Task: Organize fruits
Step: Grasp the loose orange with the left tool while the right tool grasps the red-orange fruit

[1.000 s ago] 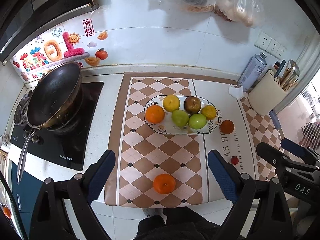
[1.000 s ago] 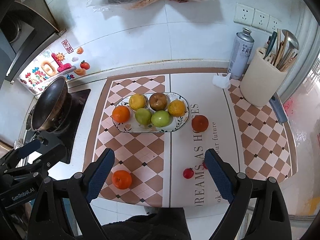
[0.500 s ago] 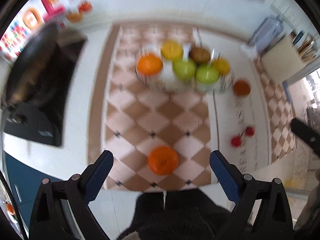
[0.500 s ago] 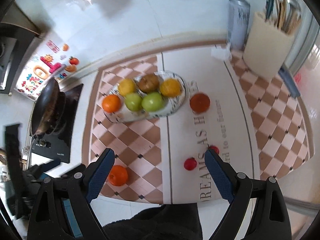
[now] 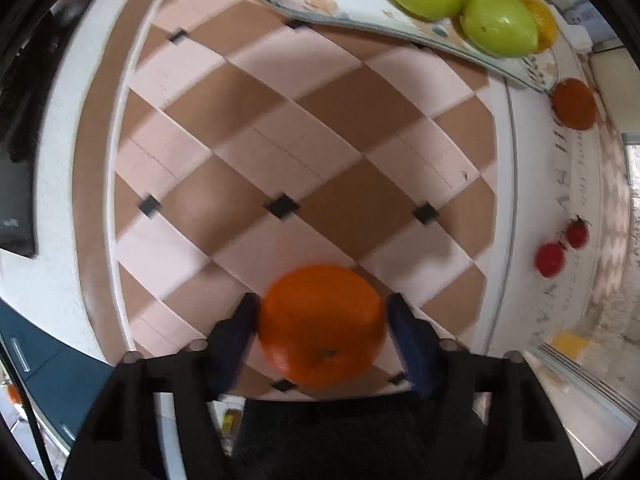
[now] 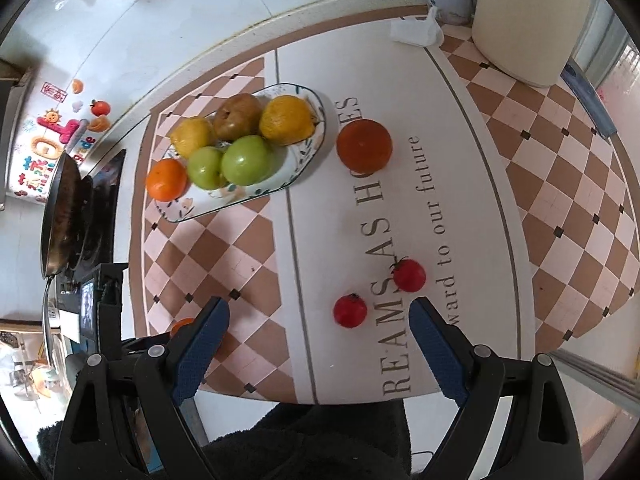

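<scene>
Fruit sits mostly on the oval plate [image 6: 308, 148] at the back of the checkered mat [image 5: 304, 128]: one orange [image 6: 167, 179], two green apples [image 6: 247, 160], a brown pear [image 6: 237, 111] and two yellow fruits [image 6: 286, 120]. Left gripper [image 5: 322, 322] is low over the mat's near edge w/ both blue pads touching the sides of a loose orange [image 5: 321, 325], i.e. clamped on it; can't tell if the orange is off the mat or resting on it. Right gripper [image 6: 319, 354] hangs above the white strip w/ printed lettering, jaws wide apart, nothing between them. Just ahead of it lie two small red tomatoes [image 6: 350, 311], near each other but not touching; one lies between the fingers' lines, the other [image 6: 409, 275] just beyond the right fingertip. A darker orange fruit [image 6: 363, 145] rests on the white strip just right of the plate, apart from its rim. Frying pan [image 6: 64, 216] sits on the stove at far left; a cream utensil holder [image 6: 528, 20] stands at back right.
</scene>
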`<state>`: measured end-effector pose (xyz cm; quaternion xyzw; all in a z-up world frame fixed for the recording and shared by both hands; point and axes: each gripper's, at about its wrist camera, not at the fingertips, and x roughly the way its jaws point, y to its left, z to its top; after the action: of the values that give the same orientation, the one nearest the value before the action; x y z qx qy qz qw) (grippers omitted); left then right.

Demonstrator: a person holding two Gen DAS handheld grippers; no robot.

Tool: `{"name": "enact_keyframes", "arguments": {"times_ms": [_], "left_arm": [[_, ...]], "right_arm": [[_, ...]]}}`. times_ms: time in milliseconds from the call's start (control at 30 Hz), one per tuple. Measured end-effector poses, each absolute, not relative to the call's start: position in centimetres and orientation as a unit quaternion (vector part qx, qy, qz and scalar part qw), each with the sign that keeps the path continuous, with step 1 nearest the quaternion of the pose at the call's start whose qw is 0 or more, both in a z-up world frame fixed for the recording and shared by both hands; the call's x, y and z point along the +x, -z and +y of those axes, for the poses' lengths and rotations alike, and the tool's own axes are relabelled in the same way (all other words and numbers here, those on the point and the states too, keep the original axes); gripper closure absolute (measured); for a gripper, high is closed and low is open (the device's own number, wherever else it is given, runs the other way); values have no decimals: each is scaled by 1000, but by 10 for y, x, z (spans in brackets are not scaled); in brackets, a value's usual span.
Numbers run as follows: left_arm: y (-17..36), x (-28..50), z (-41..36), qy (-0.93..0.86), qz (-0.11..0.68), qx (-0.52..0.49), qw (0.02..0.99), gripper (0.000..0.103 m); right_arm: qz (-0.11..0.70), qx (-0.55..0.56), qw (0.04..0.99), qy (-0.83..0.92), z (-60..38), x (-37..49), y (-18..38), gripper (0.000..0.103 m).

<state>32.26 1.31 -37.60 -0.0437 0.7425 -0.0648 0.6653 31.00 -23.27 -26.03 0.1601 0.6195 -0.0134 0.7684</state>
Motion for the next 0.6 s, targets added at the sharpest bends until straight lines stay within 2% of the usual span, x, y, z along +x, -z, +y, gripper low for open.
{"name": "enact_keyframes", "arguments": {"times_ms": [233, 333, 367, 600], "left_arm": [[367, 343, 8, 56, 733, -75, 673, 42], [362, 359, 8, 44, 727, -87, 680, 42], [361, 364, 8, 39, 725, -90, 682, 42], [371, 386, 7, 24, 727, -109, 677, 42]], "right_arm": [[611, 169, 773, 23, -264, 364, 273, 10], [611, 182, 770, 28, -279, 401, 288, 17], [614, 186, 767, 30, -284, 413, 295, 23], [649, 188, 737, 22, -298, 463, 343, 34]]}}
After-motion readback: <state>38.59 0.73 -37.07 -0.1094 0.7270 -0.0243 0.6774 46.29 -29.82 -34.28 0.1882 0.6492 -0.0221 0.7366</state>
